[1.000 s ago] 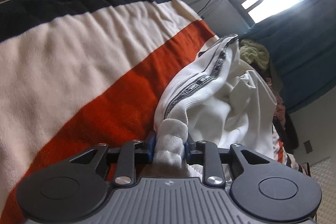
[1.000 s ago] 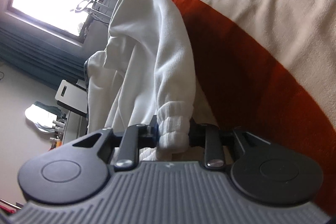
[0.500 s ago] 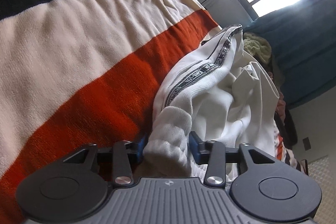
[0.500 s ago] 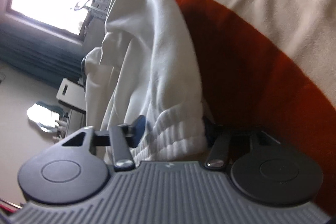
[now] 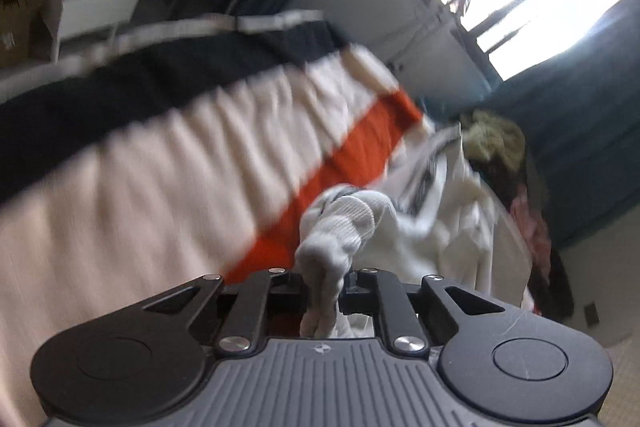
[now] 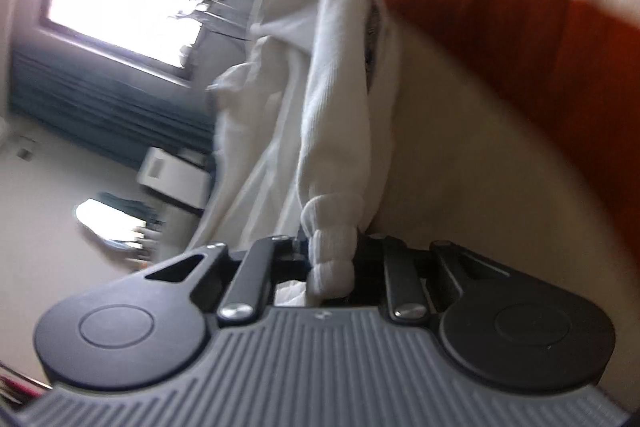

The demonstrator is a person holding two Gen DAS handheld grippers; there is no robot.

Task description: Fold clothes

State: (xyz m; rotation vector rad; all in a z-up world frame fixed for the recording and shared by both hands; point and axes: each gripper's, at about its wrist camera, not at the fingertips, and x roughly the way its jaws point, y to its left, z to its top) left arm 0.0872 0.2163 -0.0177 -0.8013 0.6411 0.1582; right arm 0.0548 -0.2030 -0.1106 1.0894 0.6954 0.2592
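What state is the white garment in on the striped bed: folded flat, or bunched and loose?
Bunched and loose. The white garment lies crumpled in uneven heaps on the striped blanket, one ribbed cuff pulled out toward the camera.

White ribbed knit garment [image 5: 344, 227]; fuzzy striped blanket [image 5: 168, 187]; matt black plastic tongs [image 5: 323, 293].

Striped blanket [image 5: 168, 155] lies bare leftward; clothes pile [image 5: 500, 147] blocks the far end.

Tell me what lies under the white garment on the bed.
Under the white garment lies a striped blanket with cream, orange and black bands. What the blanket looks like directly beneath the cloth is covered. Both grippers, left and right, are closing on its ribbed cuffs.
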